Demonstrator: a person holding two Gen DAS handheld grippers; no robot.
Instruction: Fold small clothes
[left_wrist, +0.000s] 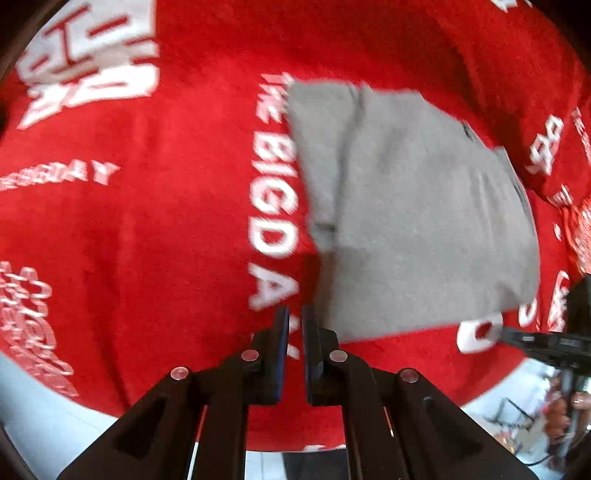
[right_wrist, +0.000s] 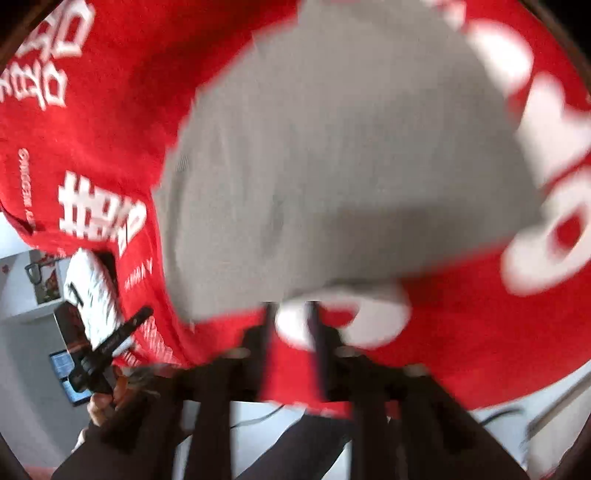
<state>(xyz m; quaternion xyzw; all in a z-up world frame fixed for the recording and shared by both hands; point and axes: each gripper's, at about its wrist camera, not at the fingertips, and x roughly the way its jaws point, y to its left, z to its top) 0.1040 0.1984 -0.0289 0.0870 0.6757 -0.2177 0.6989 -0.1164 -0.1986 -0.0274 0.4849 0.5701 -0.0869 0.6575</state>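
Grey garment (left_wrist: 413, 206) lies folded flat on the red printed cloth (left_wrist: 147, 221) over the worktop, left wrist view; left claw (left_wrist: 294, 314) closed on nothing, just beside the garment's near corner, right claw's finger poking in at the right edge. Right wrist view, blurred: grey garment (right_wrist: 332, 147) fills the centre, right claw (right_wrist: 291, 310) open and empty above the red cloth (right_wrist: 480, 332), the left claw (right_wrist: 110, 343) at lower left by the cloth's edge.

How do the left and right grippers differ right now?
The left gripper has its jaws nearly together with nothing between them; the right gripper has its jaws apart, also empty. The left gripper sits beside the edge of the grey garment, over the red cloth; the right gripper sits just below the garment's near edge. Both point down at the cloth.
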